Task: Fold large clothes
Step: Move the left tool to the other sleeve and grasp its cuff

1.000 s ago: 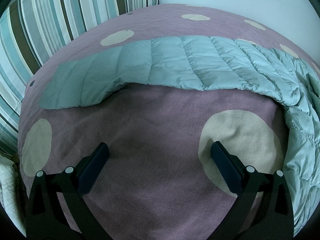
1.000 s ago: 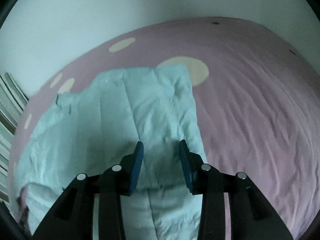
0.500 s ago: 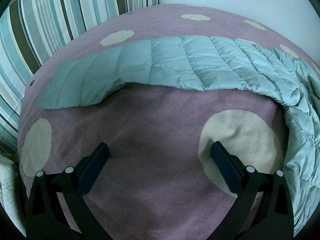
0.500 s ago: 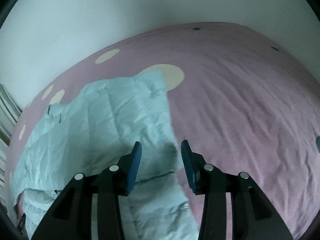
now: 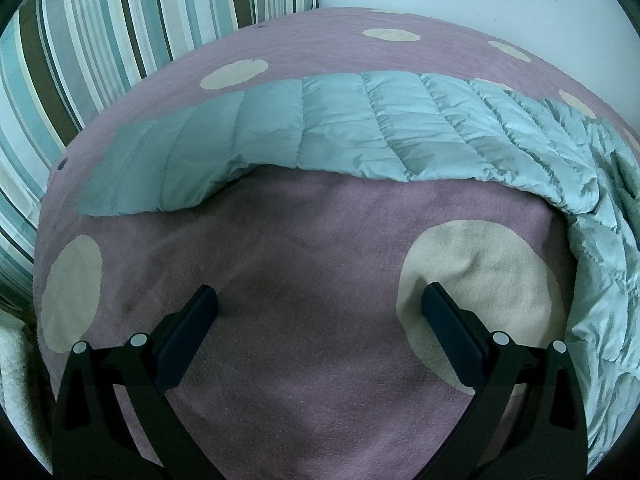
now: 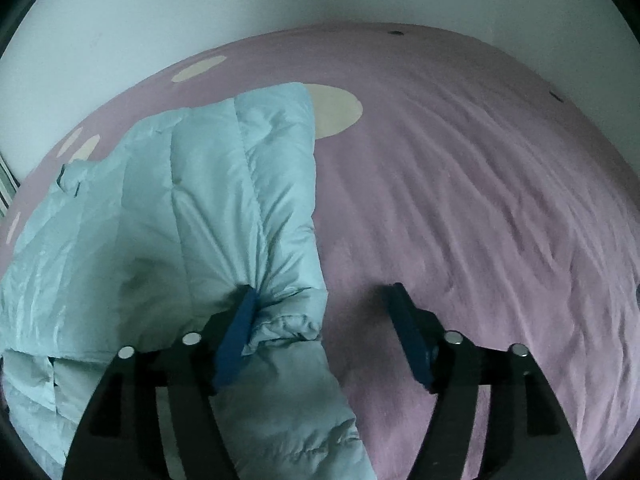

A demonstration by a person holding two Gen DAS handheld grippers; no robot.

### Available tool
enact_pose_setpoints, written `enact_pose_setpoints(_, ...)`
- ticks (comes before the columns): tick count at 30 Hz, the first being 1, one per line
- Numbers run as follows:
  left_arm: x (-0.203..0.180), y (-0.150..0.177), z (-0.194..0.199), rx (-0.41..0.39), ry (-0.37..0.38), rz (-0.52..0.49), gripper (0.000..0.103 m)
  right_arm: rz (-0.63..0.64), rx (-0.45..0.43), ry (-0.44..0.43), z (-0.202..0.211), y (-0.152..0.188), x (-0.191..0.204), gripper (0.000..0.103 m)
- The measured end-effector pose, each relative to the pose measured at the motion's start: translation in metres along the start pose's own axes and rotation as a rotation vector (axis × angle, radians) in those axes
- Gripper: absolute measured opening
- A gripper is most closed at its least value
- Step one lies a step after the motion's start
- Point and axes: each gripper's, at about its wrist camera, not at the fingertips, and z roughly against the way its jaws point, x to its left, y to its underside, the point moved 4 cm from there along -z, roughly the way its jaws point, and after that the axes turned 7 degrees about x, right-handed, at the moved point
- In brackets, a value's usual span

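We note the pale-blue quilted puffer jacket (image 6: 208, 208) spread on the mauve spotted bed cover (image 6: 460, 200). Both hand-held grippers, left (image 5: 318, 306) and right (image 6: 322, 302), gape empty. Fabric looks light, slippery, compressible; grasp a stitched edge.

Across the upper half of the left wrist view the quilted jacket (image 5: 360, 132) is a pale grey-green, stitched in parallel channels, while the blanket (image 5: 304, 240) under it is dusty mauve with large cream dots. In the upper left of that frame the pillow (image 5: 100, 40) carries stripes of teal, white, grey and dark brown. In the right wrist view the jacket reads lighter, an icy aqua, at left, beside a plain white wall (image 6: 200, 12) on top.
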Motion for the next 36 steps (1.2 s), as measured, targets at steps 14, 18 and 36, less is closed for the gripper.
enact_pose_setpoints(14, 0.052, 0.006, 0.024, -0.025, 0.101, 0.048, 0.101, 0.052, -0.026, 0.027, -0.007, 0.006, 0.009, 0.092)
enact_pose_setpoints(18, 0.106, -0.001, 0.022, -0.03, 0.071, 0.142, 0.101, 0.051, -0.03, 0.028, -0.007, 0.007, 0.008, 0.092)
enact_pose_setpoints(36, 0.215, -0.051, -0.028, -0.008, 0.246, 0.419, 0.07, 0.051, -0.035, 0.029, -0.006, 0.007, 0.009, 0.093)
